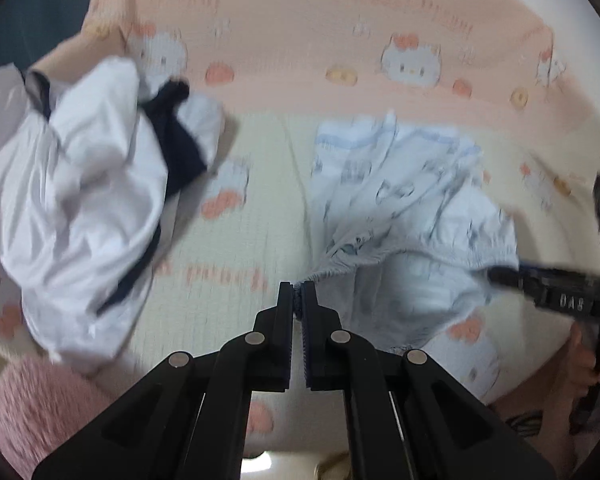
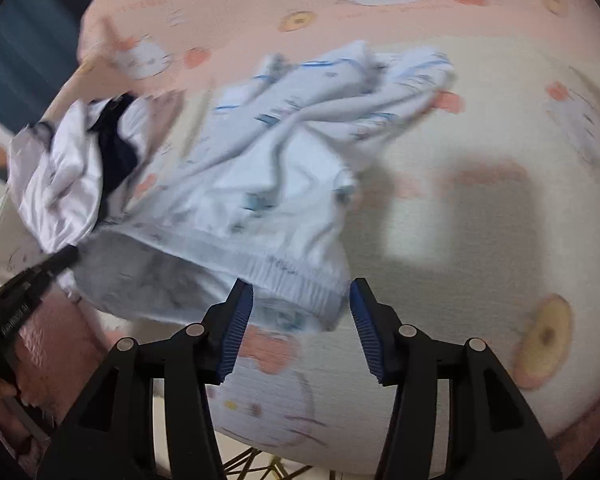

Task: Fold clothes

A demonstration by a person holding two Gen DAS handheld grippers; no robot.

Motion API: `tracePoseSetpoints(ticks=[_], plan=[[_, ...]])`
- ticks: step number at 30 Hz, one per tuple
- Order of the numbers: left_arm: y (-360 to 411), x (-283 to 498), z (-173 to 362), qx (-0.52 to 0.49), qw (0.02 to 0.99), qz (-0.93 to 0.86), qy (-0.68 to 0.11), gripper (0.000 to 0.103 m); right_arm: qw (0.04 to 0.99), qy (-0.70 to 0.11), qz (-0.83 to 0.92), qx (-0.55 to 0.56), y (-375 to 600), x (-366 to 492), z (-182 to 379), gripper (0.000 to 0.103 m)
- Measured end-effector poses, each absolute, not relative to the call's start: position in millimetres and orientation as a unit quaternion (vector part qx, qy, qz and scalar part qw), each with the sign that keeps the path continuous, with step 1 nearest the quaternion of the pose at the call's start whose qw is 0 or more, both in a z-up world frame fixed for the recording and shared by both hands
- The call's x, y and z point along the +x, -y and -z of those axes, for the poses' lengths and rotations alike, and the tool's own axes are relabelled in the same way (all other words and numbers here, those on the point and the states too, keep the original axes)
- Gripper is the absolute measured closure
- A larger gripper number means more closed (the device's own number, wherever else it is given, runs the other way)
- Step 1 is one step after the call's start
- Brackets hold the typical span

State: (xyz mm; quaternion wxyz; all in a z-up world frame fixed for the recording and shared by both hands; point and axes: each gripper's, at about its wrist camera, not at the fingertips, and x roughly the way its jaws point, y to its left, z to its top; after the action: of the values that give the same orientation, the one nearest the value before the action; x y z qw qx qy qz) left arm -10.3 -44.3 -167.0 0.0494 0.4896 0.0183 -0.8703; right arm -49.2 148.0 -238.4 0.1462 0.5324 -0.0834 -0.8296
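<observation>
Left wrist: left gripper [image 1: 297, 300] pinches shorts [image 1: 400, 200] waistband, frame centre. Right gripper [image 2: 302, 304] fingers spread at waistband. Soft, light; grip hem.

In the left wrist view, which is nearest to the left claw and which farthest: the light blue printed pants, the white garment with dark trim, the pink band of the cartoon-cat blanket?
1. Light blue printed pants: waistband pinched in the left claw.
2. White garment with dark trim: at left.
3. Pink band of the cartoon-cat blanket: far edge, top.
</observation>
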Motion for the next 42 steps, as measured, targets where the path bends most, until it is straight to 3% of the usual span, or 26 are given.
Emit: tracePoseSetpoints(ticks=[2, 4, 7, 9, 11, 12, 13, 14, 20, 23, 29, 32, 36, 38, 42], plan=[[41, -11, 175, 0.507, 0.045, 0.861, -0.017, 0.099, 0.097, 0.020, 0.837, 0.538, -142, -53, 245, 0.053], [39, -14, 181, 0.520, 0.040, 0.853, -0.023, 0.098, 0.053, -0.016, 0.830, 0.555, -148, -57, 257, 0.061], [40, -20, 191, 0.539, 0.021, 0.841, -0.049, 0.091, 0.065, 0.038, 0.817, 0.572, -171, -58, 263, 0.062], [37, -24, 200, 0.554, 0.014, 0.831, -0.052, 0.053, 0.078, 0.047, 0.814, 0.573, -173, -59, 263, 0.065], [33, -28, 208, 0.563, 0.009, 0.825, -0.049, 0.048, 0.100, 0.055, 0.813, 0.571, -171, -58, 263, 0.080], [30, -30, 213, 0.568, 0.009, 0.822, -0.043, 0.050, 0.109, 0.054, 0.813, 0.569, -169, -58, 262, 0.084], [27, -31, 218, 0.574, 0.016, 0.818, -0.031, 0.059, 0.110, 0.046, 0.818, 0.562, -167, -57, 259, 0.088], [24, -32, 214, 0.571, 0.018, 0.820, -0.022, 0.099, 0.101, 0.036, 0.826, 0.554, -167, -57, 256, 0.089], [5, -30, 134, 0.492, -0.018, 0.870, 0.002, 0.099, 0.019, -0.031, 0.894, 0.446, -184, -61, 180, 0.090], [-15, -26, 52, 0.409, -0.052, 0.911, 0.025, 0.099, 0.000, -0.048, 0.925, 0.377, -189, -60, 109, 0.092], [-11, -8, -86, 0.279, -0.103, 0.955, 0.004, 0.099, 0.023, 0.003, 0.972, 0.235, -220, -26, -62, 0.092], [-6, -27, -94, 0.299, -0.109, 0.948, -0.003, 0.098, 0.038, 0.017, 0.975, 0.219, -232, -19, -104, 0.092], [-10, -63, -73, 0.357, -0.107, 0.928, 0.004, 0.098, 0.024, -0.010, 0.962, 0.271, -232, -45, -88, 0.092], [-15, -52, -92, 0.321, -0.108, 0.941, 0.014, 0.098, 0.023, -0.016, 0.961, 0.274, -229, -53, -88, 0.092], [-25, -30, -131, 0.248, -0.111, 0.962, 0.034, 0.098, 0.000, -0.034, 0.986, 0.161, -231, -26, -144, 0.092]])
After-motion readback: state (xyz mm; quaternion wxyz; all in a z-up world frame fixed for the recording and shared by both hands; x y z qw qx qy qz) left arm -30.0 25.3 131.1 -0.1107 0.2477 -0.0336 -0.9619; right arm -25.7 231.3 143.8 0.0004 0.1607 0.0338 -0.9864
